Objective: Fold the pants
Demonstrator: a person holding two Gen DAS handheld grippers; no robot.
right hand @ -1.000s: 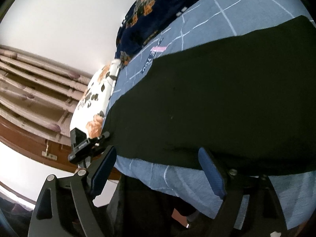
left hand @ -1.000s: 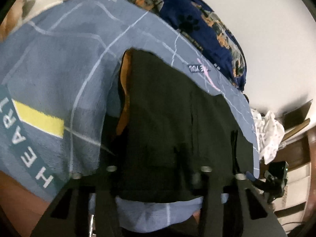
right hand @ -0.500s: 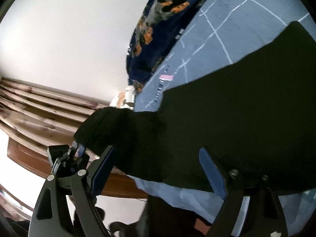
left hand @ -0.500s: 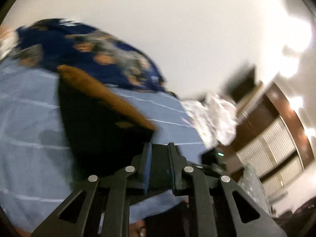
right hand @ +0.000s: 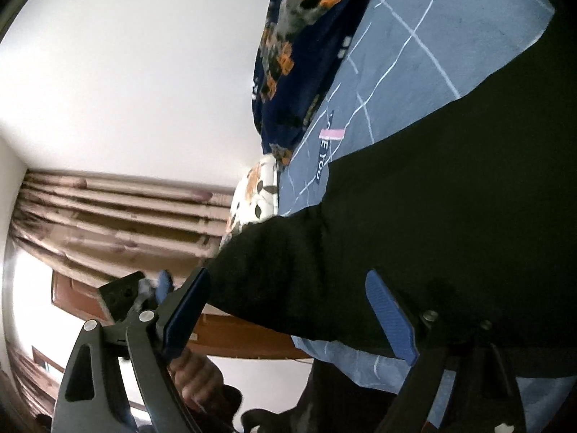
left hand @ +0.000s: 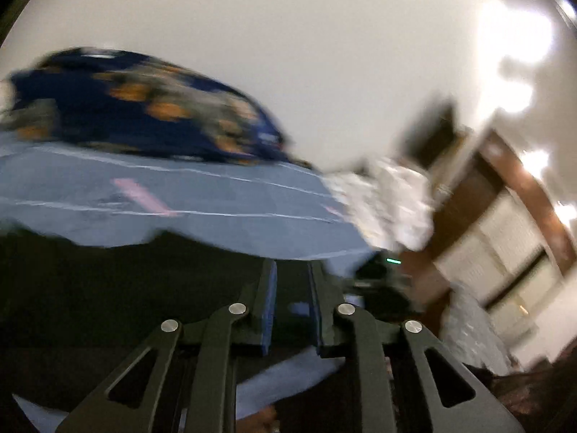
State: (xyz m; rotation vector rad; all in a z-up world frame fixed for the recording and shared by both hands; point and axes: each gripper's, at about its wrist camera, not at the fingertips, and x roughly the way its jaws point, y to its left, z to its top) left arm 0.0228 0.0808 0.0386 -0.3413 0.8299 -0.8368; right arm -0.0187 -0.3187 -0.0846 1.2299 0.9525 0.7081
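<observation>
My right gripper point(right hand: 285, 310) has matt black plastic links, bright metal pivot pins and ribbed blue rubber-like pads point(right hand: 391, 321). The pants point(right hand: 432, 216) are matt black cloth. The bedsheet point(right hand: 414, 47) is soft blue cloth. The curtain point(right hand: 119, 216) is pleated fabric.

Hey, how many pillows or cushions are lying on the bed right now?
2 visible. The dark blue patterned pillow lies at the head of the blue sheet; a white floral cushion sits just beyond it at the bed's edge. The black pants may hide more.
</observation>
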